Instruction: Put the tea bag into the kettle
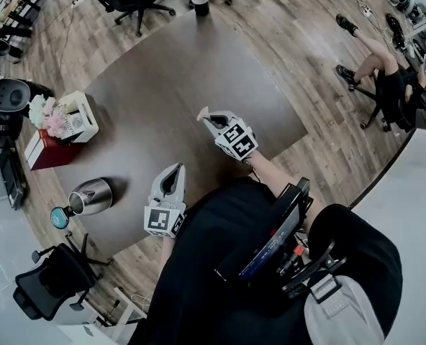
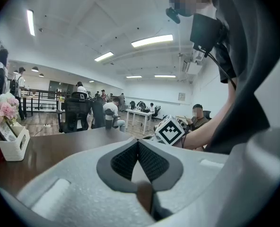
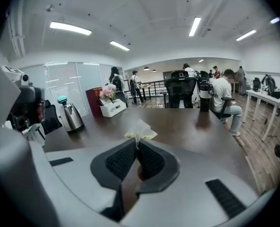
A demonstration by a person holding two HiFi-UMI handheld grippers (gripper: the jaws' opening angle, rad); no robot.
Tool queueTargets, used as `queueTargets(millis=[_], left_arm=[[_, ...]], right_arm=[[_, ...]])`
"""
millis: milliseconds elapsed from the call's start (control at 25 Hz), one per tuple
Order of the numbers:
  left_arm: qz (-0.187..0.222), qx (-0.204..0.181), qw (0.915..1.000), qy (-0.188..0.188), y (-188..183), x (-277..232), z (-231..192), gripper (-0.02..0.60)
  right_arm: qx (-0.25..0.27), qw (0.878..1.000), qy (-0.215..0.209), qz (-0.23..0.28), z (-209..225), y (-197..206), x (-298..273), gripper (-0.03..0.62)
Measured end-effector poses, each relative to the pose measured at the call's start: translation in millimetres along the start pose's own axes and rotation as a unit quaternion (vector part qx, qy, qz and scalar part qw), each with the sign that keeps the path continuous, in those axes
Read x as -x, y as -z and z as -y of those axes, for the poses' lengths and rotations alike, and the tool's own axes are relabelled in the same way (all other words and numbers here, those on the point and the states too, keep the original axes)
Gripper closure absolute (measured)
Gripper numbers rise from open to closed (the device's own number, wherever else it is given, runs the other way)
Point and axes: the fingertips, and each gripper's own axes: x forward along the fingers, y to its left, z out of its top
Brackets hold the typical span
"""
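Dark table, kettle well left of the jaws. Right gripper pinches the tea bag; left gripper closed, empty. Carry and drop-in not done.

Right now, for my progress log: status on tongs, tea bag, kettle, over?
Right tongs shut on tea bag, above table. Left tongs shut, empty. Kettle off to the left, lid apparently on.

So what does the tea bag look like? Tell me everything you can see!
The tea bag is small, pale and crinkly, like thin yellowish paper. One end is pinched between the right gripper's shut jaws; its puffy top sticks out past them. It is held above the dark table, touching nothing else. No string or tag shows.
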Motion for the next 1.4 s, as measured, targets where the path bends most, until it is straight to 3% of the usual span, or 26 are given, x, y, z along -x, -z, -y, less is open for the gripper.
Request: queueTargets(millis=[440, 720, 1160, 1400], left_arm=[[0.009, 0.001, 0.9999, 0.006, 3, 9, 4, 0.577], [0.020, 0.014, 0.9996, -0.011, 5, 30, -5, 0.577], [0.020, 0.011, 0.9995, -0.022, 7, 78, -33, 0.577], [0.024, 0.001, 0.9995, -0.019, -4, 113, -67, 0.577]], right_arm=[[-0.005, 0.997, -0.053, 0.048, -72, -30, 40, 0.571], [-0.008, 0.996, -0.070, 0.059, -100, -48, 49, 0.571], [-0.014, 0.995, -0.083, 0.058, -154, -54, 32, 0.571], [-0.008, 0.994, -0.085, 0.065, -193, -79, 9, 0.571]])
